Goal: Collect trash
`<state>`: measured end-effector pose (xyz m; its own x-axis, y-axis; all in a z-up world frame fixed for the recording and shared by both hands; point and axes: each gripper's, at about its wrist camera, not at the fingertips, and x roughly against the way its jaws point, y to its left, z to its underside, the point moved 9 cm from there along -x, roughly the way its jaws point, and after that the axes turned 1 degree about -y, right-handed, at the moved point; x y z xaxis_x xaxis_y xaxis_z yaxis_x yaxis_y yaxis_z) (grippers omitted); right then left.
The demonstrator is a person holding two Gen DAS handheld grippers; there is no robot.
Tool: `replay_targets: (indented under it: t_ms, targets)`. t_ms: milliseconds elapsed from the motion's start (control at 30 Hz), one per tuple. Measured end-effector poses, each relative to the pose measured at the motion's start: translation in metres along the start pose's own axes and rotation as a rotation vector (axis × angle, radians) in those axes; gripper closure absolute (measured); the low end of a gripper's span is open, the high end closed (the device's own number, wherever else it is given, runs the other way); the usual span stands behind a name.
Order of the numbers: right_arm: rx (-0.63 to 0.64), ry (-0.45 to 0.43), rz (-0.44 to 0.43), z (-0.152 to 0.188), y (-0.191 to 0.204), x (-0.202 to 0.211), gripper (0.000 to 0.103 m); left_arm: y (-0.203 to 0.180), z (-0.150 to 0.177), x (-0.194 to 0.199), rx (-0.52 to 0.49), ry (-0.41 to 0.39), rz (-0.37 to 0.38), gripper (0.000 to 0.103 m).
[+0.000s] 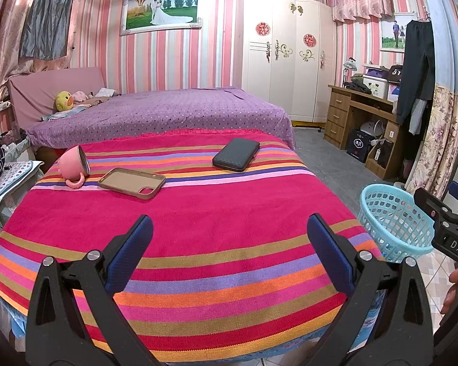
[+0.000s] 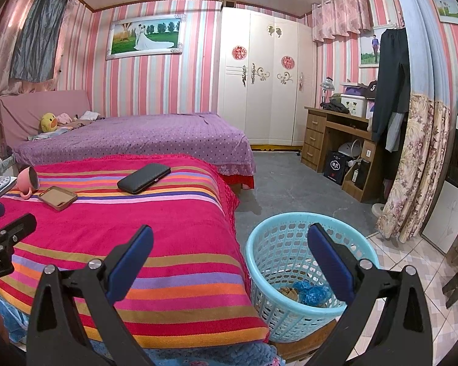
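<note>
While the right gripper [image 2: 230, 262] and left gripper [image 1: 230, 251] both gape empty, trash [image 2: 305, 294] lies in the blue basket [image 2: 259, 262] at four o'clock; the phone case [image 1: 132, 182], wallet [image 1: 236, 154] and mug [image 1: 74, 166] at eleven risk being mistaken for rubbish.

Striped red cloth [image 1: 198, 213] over a table, pink mug [image 1: 73, 164] tipped on its side, phone case [image 1: 131, 182] just beside it, dark wallet [image 1: 235, 154], possibly a pouch, well apart
</note>
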<state>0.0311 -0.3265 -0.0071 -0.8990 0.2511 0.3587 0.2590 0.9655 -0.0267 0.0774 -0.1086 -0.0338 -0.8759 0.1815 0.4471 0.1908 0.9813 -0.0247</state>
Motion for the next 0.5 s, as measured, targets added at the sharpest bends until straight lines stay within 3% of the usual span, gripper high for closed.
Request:
replay_targets:
  t_ms: [500]
  targets:
    - [0.002, -0.005, -0.001, -0.0037, -0.0008, 0.0006, 0.005, 0.0006, 0.0, 0.0003, 0.0, -0.001, -0.001, 0.006]
